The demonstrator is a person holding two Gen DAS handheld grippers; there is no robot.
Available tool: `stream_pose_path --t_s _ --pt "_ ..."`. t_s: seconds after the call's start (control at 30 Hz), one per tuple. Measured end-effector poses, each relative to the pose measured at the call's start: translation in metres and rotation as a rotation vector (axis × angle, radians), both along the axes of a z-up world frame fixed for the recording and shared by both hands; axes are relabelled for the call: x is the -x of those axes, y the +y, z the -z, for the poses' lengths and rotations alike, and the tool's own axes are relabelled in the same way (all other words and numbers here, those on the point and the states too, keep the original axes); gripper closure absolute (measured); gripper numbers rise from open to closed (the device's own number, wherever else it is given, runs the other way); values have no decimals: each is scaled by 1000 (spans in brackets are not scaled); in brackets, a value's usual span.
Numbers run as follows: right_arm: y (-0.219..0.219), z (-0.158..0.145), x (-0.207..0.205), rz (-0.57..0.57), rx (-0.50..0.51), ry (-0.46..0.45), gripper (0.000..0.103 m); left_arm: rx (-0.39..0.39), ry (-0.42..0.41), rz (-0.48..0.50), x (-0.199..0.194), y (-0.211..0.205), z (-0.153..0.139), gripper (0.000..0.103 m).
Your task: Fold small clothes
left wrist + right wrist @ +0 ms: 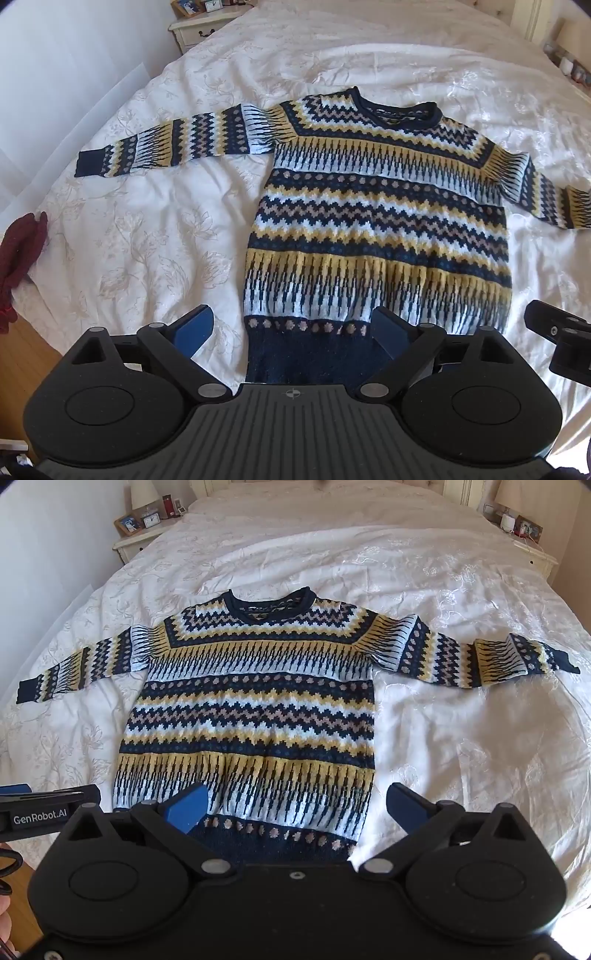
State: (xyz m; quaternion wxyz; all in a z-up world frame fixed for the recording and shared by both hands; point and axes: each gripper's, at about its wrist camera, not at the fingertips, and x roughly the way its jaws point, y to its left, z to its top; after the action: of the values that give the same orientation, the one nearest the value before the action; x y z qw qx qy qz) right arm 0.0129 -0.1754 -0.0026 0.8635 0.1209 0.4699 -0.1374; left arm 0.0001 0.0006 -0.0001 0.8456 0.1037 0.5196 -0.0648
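A navy, yellow and white patterned knit sweater [376,221] lies flat, face up, on the white bed, collar far, hem near me, both sleeves spread out to the sides. It also shows in the right wrist view [251,716]. My left gripper [291,328] is open and empty, hovering over the sweater's lower left hem corner. My right gripper [295,805] is open and empty, hovering over the lower right hem corner. The right gripper's side shows at the left wrist view's right edge [557,339]; the left gripper shows at the right wrist view's left edge [40,808].
White floral bedspread [140,229] covers the bed. A dark red garment [18,258] hangs at the bed's left edge. Nightstands with frames and lamps stand at the far left [140,535] and far right [532,542]. A white wall runs along the left.
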Motion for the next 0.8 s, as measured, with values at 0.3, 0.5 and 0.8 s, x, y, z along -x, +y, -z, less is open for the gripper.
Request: stream_pose_path --t_s 0.3,0.5,0.8 --pt "5 4 2 14 2 18 1 5 13 -12 -3 12 -7 10" --pt "6 5 2 55 -24 32 1 -6 -2 -9 2 6 -10 10" --pt "12 7 -1 47 -22 51 1 -12 0 -2 3 5 -8 10"
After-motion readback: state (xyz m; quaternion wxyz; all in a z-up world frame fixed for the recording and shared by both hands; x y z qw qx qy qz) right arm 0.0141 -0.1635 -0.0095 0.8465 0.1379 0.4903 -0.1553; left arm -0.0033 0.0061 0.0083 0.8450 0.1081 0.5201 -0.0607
